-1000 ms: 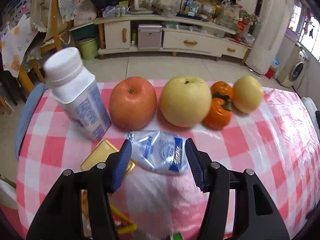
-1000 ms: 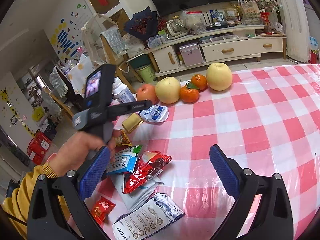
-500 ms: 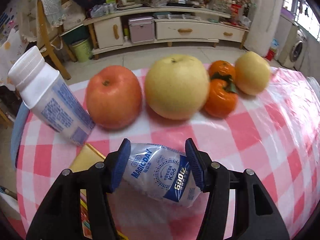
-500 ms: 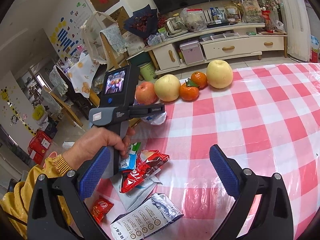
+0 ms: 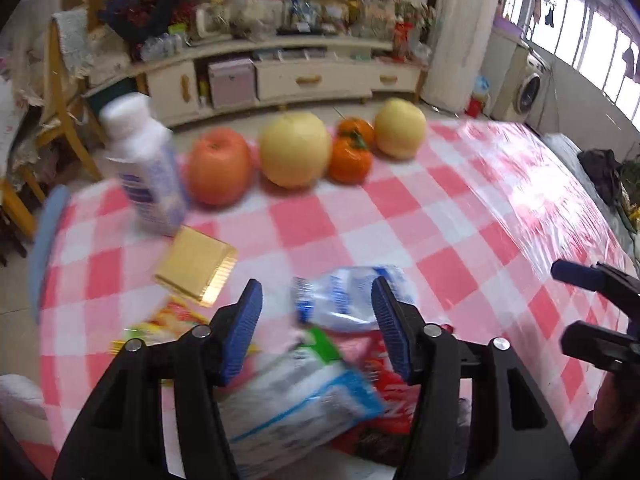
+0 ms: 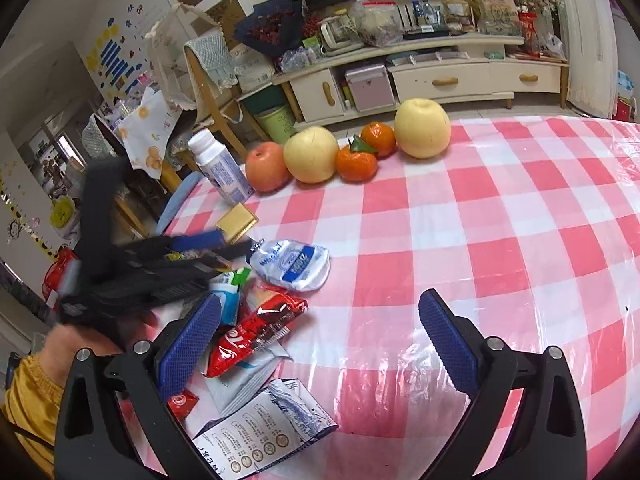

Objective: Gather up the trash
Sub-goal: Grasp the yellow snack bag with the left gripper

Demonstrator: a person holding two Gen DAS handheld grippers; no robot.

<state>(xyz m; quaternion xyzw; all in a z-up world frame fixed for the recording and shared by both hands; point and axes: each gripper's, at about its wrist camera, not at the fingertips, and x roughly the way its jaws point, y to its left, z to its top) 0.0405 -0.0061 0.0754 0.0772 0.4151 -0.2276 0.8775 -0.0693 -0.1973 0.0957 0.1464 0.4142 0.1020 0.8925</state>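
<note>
Left gripper (image 5: 316,324) is seen with jaws opening, its pads off the white pouch (image 6: 292,266) lying on the checked cloth (image 6: 500,240) beside the wrapper pile (image 6: 248,344). Right gripper (image 6: 320,344) is held wide apart, empty.

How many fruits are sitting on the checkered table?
5, all in a row at the table's far edge: a red apple beside the white bottle, then a yellow pear, two oranges, one in front and one behind, and another yellow pear.
</note>
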